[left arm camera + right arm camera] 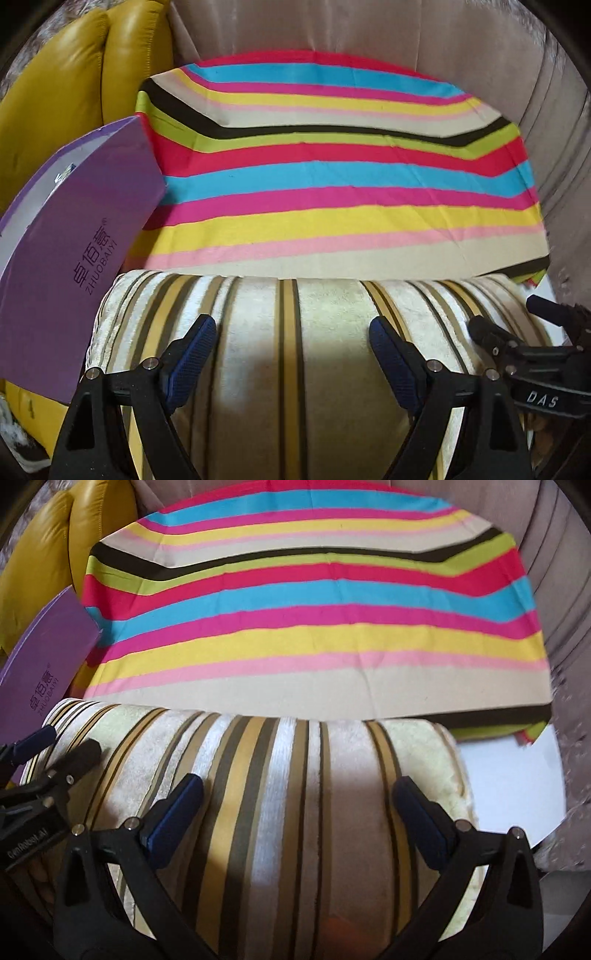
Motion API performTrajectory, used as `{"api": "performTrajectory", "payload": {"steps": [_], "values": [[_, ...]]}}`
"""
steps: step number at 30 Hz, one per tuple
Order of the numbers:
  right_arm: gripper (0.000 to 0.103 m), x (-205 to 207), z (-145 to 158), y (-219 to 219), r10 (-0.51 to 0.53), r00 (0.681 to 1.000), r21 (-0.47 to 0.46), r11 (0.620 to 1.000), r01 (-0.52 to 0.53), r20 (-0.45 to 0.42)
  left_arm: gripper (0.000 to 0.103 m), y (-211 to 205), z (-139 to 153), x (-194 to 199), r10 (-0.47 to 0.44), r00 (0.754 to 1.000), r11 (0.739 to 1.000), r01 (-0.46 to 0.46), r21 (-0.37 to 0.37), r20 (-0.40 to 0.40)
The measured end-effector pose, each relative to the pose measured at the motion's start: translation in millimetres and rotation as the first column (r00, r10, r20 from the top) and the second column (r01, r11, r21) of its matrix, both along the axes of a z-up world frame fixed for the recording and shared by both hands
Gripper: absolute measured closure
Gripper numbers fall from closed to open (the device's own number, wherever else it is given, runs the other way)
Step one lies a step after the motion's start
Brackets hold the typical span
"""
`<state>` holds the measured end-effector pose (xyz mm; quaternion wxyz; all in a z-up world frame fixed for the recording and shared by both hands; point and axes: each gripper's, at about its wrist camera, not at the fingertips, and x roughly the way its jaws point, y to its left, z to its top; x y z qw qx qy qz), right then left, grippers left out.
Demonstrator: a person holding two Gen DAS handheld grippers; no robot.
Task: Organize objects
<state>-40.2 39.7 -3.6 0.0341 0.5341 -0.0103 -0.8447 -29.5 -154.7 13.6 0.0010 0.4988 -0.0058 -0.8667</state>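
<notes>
Grippers side by side over a striped cushion (295,362), and both sets of jaws are spread wide with nothing between them. The left gripper (291,332) hangs above the cushion's middle, and the right gripper (297,794) sits just beside it on the right; whether any fingertip touches the fabric is hard to tell. The cushion, cream with tan and dark bands, lies nearest, its near edge cut off under both tools. Beyond it spreads a rainbow-striped cloth (306,627), its near edge meeting the cushion's far edge. On the left a purple box (74,236) leans in, its lower part cut off. Far left, a yellow leather cushion (55,74) is half hidden behind the box. A white patch at right is too blurred to name.
</notes>
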Motion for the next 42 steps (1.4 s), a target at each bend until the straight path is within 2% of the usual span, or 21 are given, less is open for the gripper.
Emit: {"api": "performTrajectory", "payload": {"steps": [4, 8, 20, 42], "values": [[0.000, 7, -2, -5, 0.005, 1.000, 0.032, 0.999, -0.005, -0.012, 0.009, 14, -11, 0, -0.008, 1.000, 0.999, 0.008, -0.047, 0.009], [0.000, 10, -2, -5, 0.000, 1.000, 0.032, 0.999, 0.001, -0.021, 0.000, 14, -13, 4, 0.048, 0.999, 0.995, -0.048, -0.091, -0.001], [0.000, 10, -7, -6, 0.002, 1.000, 0.031, 1.000, -0.002, -0.029, 0.000, 14, -20, -1, 0.059, 0.998, 0.995, -0.057, -0.088, 0.026], [0.000, 4, -9, -4, 0.006, 1.000, 0.005, 1.000, -0.005, -0.015, 0.000, 11, -22, -2, 0.059, 0.998, 0.995, -0.057, -0.085, 0.026]]}}
